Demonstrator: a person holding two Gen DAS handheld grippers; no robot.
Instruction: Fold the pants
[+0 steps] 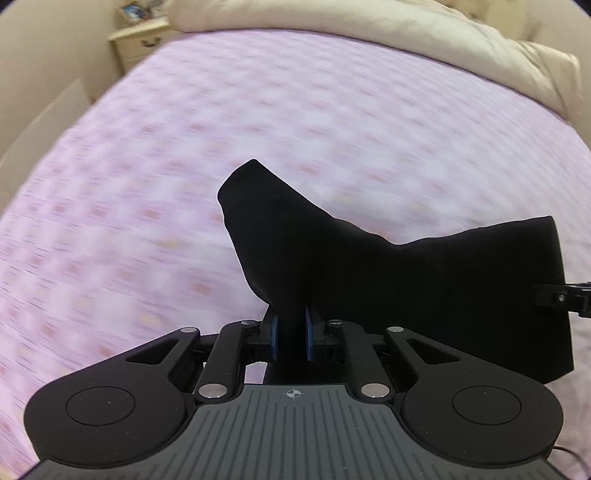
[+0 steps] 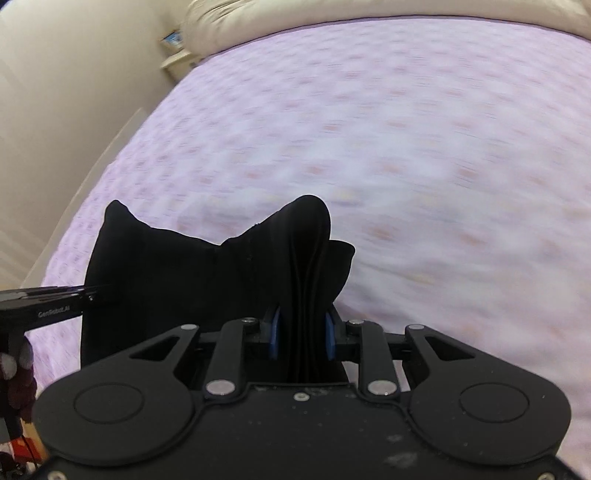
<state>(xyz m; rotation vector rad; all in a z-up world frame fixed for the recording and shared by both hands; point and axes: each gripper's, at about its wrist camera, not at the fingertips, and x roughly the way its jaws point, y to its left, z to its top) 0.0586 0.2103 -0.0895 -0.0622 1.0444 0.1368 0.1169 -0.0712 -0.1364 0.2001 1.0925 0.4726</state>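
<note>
The black pants (image 1: 406, 273) hang stretched between my two grippers above the pink patterned bed sheet (image 1: 184, 166). My left gripper (image 1: 291, 332) is shut on one corner of the pants, with cloth bunched between its blue pads. My right gripper (image 2: 303, 336) is shut on the other corner of the pants (image 2: 184, 280), with several folded layers pinched between its pads. The right gripper's tip shows at the right edge of the left wrist view (image 1: 565, 295), and the left gripper shows at the left edge of the right wrist view (image 2: 44, 302).
A cream duvet (image 1: 406, 33) lies piled at the head of the bed. A cream nightstand (image 1: 136, 40) stands at the far left corner by the wall. The pink sheet (image 2: 406, 166) stretches ahead of both grippers. The background is motion-blurred.
</note>
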